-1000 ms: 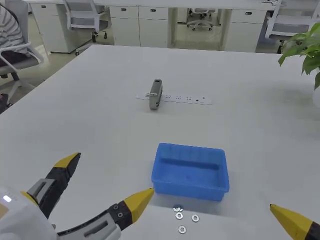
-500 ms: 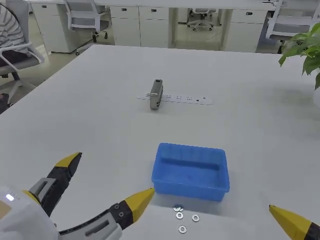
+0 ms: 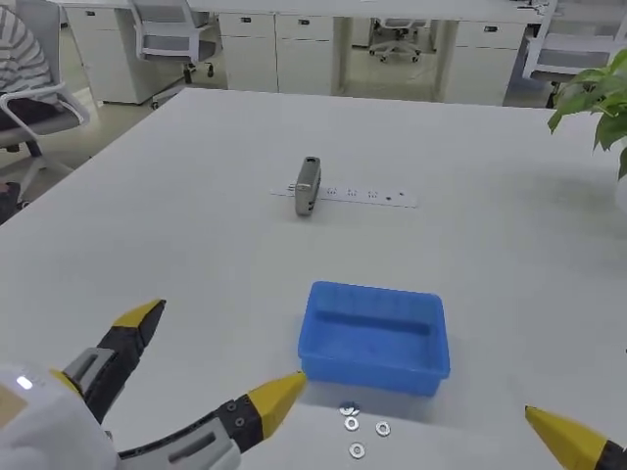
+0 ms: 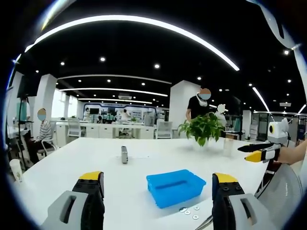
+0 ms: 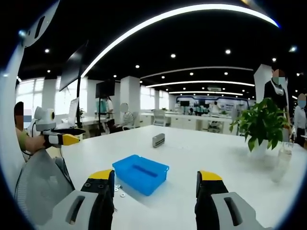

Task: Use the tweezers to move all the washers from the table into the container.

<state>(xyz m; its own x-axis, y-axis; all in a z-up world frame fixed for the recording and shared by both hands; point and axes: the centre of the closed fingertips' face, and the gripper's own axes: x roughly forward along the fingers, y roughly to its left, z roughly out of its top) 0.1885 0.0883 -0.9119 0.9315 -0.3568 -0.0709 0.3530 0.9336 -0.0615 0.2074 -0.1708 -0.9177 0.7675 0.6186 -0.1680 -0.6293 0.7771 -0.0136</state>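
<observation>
The washers (image 3: 355, 426) are found on the table (image 3: 196, 225) just before the container's (image 3: 372, 374) near wall, between the left gripper (image 3: 208, 354) and the right gripper (image 5: 156, 175), both held wide and empty, the left lying nearer.

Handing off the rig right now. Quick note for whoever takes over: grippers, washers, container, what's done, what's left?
Left hand-held gripper: open, holding nothing, on the near side, left of the blue container.
Right hand-held gripper: open, holding nothing.
Washers: four in a loose cluster on the table, just in front of the container.
Done: nothing; no washer visible in the container.
Left: get the tweezers in a gripper, then move all four washers in.
</observation>
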